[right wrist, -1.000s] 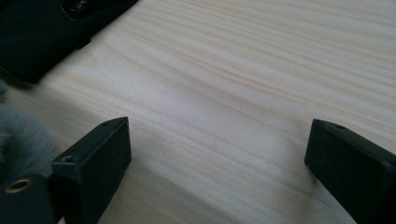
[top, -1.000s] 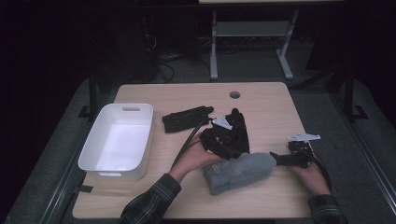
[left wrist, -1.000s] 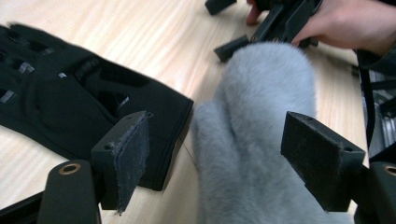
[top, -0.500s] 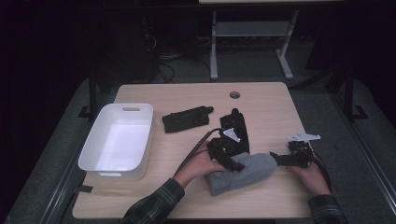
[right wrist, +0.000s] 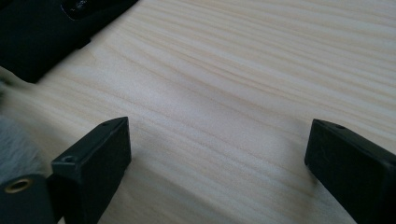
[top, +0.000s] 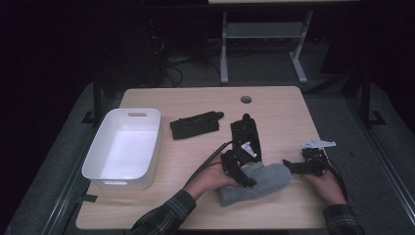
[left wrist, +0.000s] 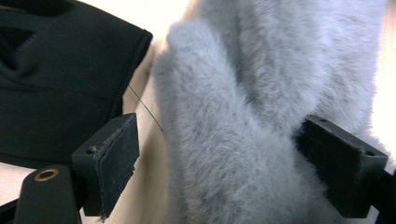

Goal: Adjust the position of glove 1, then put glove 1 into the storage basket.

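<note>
A grey fluffy mitten-like piece [top: 262,185] lies near the table's front edge. My left gripper [top: 241,169] is down over its left part. In the left gripper view the grey fluff [left wrist: 243,116] sits between the wide-apart jaws of that gripper [left wrist: 222,130]; the right jaw touches it and the left jaw stands off it. A black fabric piece [left wrist: 60,79] lies just beyond. My right gripper [top: 288,167] is at the mitten's right end, open over bare wood [right wrist: 219,135], with grey fuzz [right wrist: 11,140] at the left edge.
A white tub [top: 122,147] stands at the table's left. Two black fabric pieces lie mid-table, one flat [top: 195,125] and one [top: 246,134] just behind my left gripper. A cable hole [top: 246,99] is near the far edge. A metal stand [top: 264,29] is behind the table.
My left gripper has come from above the black piece toward the front edge and down onto the grey mitten. The right gripper has stayed in place.
</note>
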Tool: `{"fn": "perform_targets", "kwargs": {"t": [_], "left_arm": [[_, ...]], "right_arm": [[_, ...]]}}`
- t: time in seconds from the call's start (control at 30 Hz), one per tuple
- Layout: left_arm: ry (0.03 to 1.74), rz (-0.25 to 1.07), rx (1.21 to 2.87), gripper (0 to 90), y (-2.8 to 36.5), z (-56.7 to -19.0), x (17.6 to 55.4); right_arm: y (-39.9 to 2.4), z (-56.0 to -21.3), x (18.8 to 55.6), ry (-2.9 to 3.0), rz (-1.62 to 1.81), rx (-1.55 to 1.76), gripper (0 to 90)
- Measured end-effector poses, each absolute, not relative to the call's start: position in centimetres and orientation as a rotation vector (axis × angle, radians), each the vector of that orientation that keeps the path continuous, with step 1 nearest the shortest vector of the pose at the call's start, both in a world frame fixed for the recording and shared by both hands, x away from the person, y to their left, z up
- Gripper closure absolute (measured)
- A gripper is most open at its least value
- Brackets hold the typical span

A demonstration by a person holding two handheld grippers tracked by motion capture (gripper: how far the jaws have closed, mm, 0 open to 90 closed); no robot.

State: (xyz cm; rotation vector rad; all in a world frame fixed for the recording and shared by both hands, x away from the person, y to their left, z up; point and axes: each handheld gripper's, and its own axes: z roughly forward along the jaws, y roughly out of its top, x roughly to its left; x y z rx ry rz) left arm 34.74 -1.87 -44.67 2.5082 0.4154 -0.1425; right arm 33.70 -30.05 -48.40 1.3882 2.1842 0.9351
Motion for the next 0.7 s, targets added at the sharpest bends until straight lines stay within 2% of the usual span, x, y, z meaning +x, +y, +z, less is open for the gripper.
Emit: {"fn": "perform_targets", "kwargs": {"t": [0.13,0.3,0.53,0.7], "left_arm": [[0.429,-0.179,2.505,15.3,-1.86,-44.96,34.94],[0.394,-0.255,2.496,30.6,-1.91,-45.05,34.98],[0.387,-0.337,2.505,42.6,-1.98,-45.12,35.29],[0.383,-0.369,2.519,58.7,-2.08,-44.96,35.38]], "right_arm": [[-30.05,-48.40,33.70,2.184,0.935,1.388,6.7],[-30.05,-48.40,33.70,2.184,0.937,1.389,6.7],[-30.03,-48.40,33.69,2.183,0.936,1.390,6.8],[-30.02,-48.40,33.67,2.183,0.935,1.390,6.7]]}}
